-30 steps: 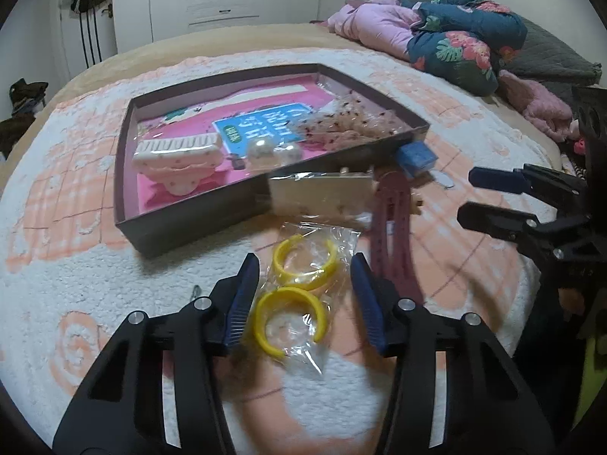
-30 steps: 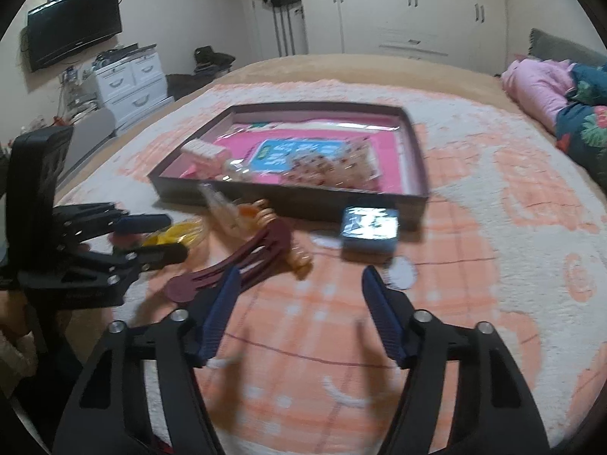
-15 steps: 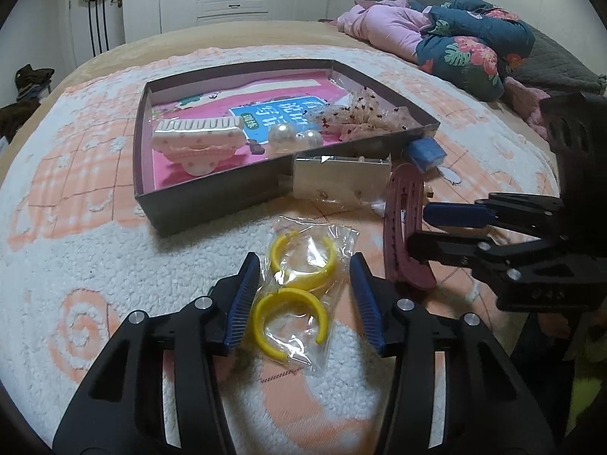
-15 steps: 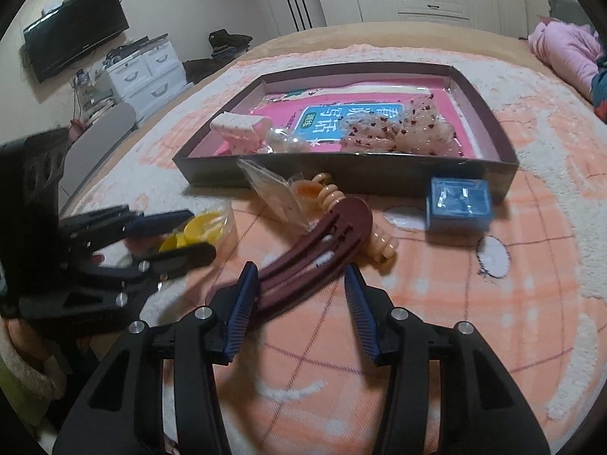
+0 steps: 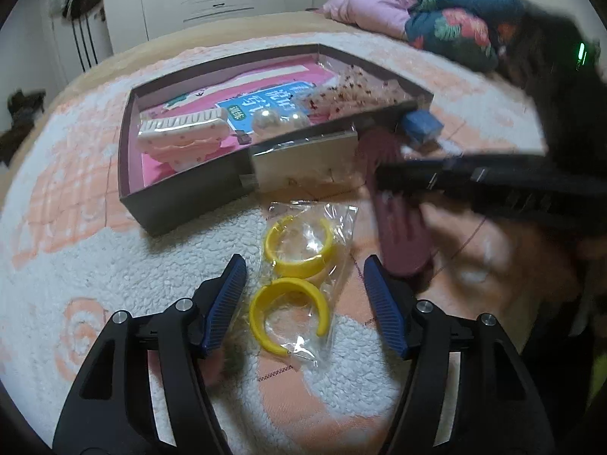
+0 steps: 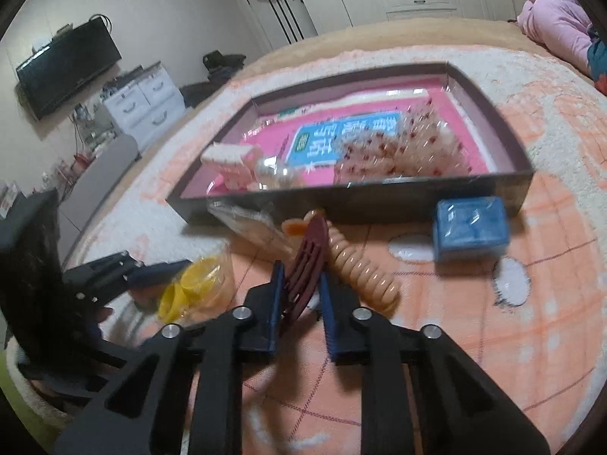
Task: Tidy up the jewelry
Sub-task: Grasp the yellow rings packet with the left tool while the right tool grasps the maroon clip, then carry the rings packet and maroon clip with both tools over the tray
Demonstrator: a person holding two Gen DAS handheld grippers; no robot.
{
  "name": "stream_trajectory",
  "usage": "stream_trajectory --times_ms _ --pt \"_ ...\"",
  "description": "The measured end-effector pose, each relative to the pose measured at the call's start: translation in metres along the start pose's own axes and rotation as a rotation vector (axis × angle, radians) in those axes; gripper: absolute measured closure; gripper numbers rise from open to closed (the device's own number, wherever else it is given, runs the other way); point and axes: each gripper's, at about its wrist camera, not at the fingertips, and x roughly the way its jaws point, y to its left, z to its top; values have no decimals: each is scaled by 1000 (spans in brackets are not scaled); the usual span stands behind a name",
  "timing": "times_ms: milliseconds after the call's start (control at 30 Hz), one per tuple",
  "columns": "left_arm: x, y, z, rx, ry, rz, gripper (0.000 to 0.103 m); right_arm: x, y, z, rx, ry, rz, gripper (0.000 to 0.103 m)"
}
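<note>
Right gripper (image 6: 299, 295) straddles maroon hair clip (image 6: 307, 265) on bed; left gripper (image 5: 303, 292) hovers over bagged yellow hoops (image 5: 296, 265).
Clip's long axis runs straight out from the right jaws toward the box (image 6: 508, 140); jaws narrowed around its near end, contact unclear. Left jaws spread wide, holding nothing.

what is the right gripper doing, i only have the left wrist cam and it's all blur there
Observer: The right gripper straddles the narrow end of the maroon hair clip, fingers close on both sides; I cannot tell if the pads are pressing.
Operator: anything touching the clip that could come along
Observer: Yes, a peach spiral hair tie lies right against the clip's right edge.
Operator: what's off to the left of the bed
Observer: A wall-mounted TV above white drawers.
</note>
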Motion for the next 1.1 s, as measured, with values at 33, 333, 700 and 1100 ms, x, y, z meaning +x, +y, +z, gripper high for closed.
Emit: stream_trajectory --times_ms 33,333,700,1100 --pt "0 -1 0 10 2 8 54 -6 0 1 -12 -17 -9 89" --pt "-4 -19 6 20 -36 -15 74 -52 0 5 -134 -143 -150 94" --pt "-22 -42 19 8 -91 -47 75 -85 -13 6 -166 -224 -252 95" --pt "-49 -36 50 -73 -190 -47 75 -110 -13 14 -181 -269 -274 95"
